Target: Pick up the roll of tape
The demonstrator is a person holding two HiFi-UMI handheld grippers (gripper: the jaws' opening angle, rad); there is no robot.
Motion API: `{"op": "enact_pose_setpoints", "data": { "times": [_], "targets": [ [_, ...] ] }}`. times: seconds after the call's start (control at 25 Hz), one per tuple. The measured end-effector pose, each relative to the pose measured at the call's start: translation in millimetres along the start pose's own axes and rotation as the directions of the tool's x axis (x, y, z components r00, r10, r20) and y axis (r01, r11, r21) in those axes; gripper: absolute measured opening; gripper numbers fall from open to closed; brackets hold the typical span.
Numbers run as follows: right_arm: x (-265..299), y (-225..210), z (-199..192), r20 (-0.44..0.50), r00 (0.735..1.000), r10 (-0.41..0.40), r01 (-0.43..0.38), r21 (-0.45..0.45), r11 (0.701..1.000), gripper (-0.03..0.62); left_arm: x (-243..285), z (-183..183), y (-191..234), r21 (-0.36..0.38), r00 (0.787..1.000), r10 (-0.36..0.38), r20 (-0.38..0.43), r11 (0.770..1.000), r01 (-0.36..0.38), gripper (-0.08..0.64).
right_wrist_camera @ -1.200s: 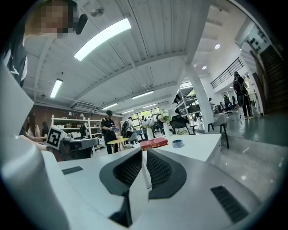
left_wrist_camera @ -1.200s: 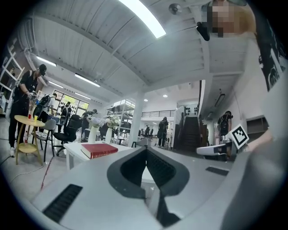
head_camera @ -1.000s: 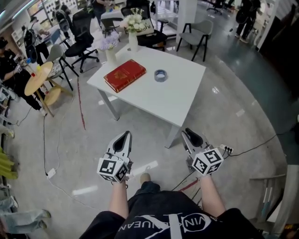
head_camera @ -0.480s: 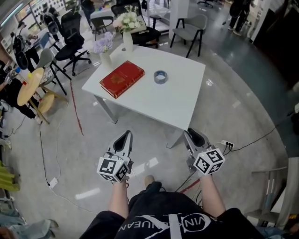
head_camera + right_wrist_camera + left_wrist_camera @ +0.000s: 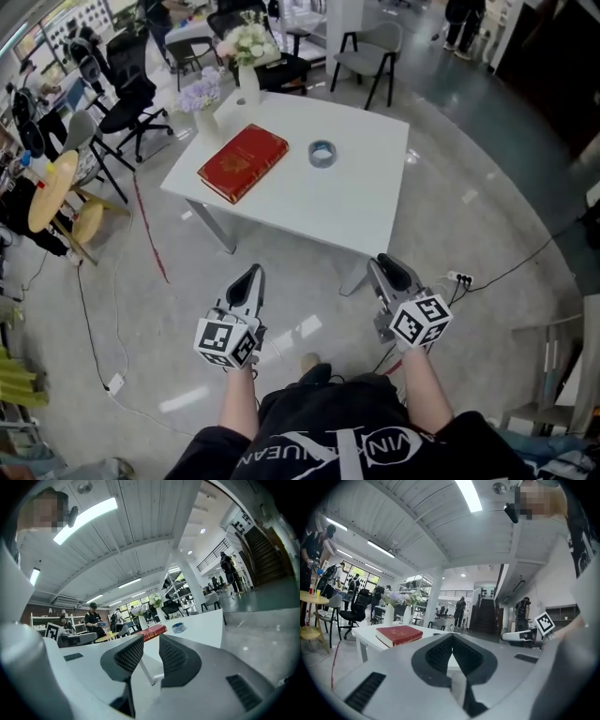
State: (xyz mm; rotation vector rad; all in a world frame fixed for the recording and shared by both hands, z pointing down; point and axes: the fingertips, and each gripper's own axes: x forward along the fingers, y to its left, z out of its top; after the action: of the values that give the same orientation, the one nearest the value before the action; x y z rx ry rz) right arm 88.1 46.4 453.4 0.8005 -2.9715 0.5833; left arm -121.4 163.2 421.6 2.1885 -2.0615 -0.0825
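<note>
The left gripper (image 5: 250,273) has dark, ribbed jaws. Their tips are pressed together and hold nothing. Ahead stands a square white table (image 5: 361,202) with a smooth top. At its far left corner is a slim white vase (image 5: 206,120) of purple flowers. Next comes a flat red book (image 5: 242,161). Then comes the tape (image 5: 322,153), a small blue-grey ring lying flat, well apart from both grippers. The right gripper (image 5: 386,265) has just been opening; its jaws stand a little apart with nothing between them. Compared with a second ago, the book sits a bit lower and further left in the head view. The tape looks to be in the same spot.
</note>
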Motion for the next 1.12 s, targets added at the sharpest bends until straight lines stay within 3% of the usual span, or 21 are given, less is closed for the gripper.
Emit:
{"op": "enact_pose_setpoints", "data": {
  "times": [0.36,0.8,1.12],
  "targets": [
    [-8,-1,8,0.034,0.998,-0.058,0.058,-0.011,0.998,0.109,9,-1,2,-0.038,0.999,-0.053,0.005,0.998,0.053,0.003],
    [-5,-1,9,0.023,0.997,-0.071,0.071,-0.012,0.997,0.109,30,-10,3,-0.075,0.995,-0.097,0.011,0.992,0.097,0.003],
    [37,-27,17,0.028,0.998,-0.060,0.060,0.014,0.998,0.109,68,-9,16,-0.062,0.991,-0.130,0.013,0.990,0.130,0.003]
  ]
}}
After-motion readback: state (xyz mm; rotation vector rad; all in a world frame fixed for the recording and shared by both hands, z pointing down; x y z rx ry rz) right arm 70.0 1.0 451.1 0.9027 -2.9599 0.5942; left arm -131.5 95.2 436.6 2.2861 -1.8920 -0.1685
